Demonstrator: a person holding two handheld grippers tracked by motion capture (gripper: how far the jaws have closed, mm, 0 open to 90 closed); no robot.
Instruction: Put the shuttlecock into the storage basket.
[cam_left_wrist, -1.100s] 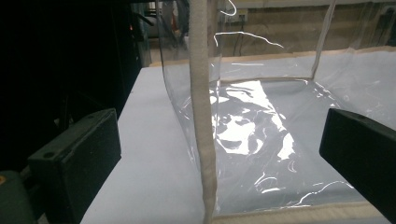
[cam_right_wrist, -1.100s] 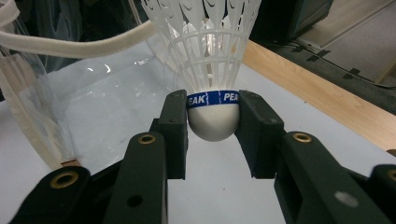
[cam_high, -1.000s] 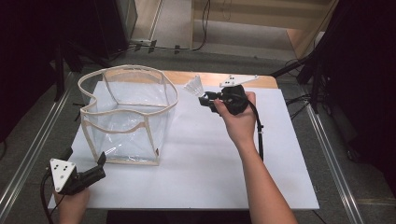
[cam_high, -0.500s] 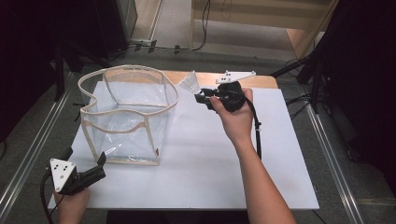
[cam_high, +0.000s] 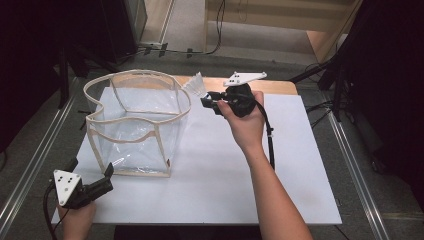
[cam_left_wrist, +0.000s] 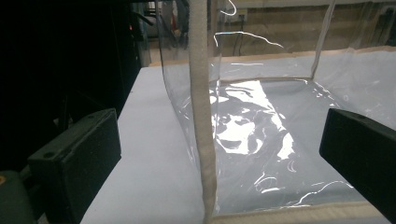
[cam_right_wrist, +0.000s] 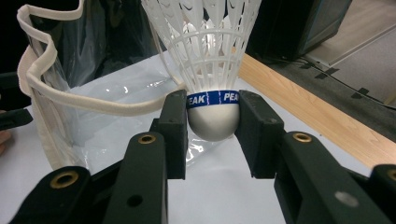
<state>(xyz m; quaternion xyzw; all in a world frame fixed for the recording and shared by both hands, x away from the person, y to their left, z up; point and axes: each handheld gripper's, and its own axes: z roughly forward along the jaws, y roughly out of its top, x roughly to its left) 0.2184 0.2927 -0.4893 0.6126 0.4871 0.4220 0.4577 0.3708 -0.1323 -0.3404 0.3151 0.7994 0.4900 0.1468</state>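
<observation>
Clear bag (cam_high: 135, 125): glossy see-through plastic film, creased, bright glare on walls; matt cream cloth trim (cam_left_wrist: 201, 140) along rim and seams, woven look. Shuttlecock (cam_right_wrist: 212, 70): white plastic mesh skirt, smooth matt white cap, glossy blue band. Right gripper (cam_right_wrist: 212, 123): matt black plastic, brass-coloured rivets. Table (cam_high: 300, 165): matt white sheet, smooth; bare wood along far edge.

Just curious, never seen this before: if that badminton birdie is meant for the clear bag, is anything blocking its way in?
Nothing visible blocks it. The right gripper holds the shuttlecock raised beside the clear bag, near its far rim. The bag's top stands open. The left gripper waits low at the near corner, out of the path.
</observation>
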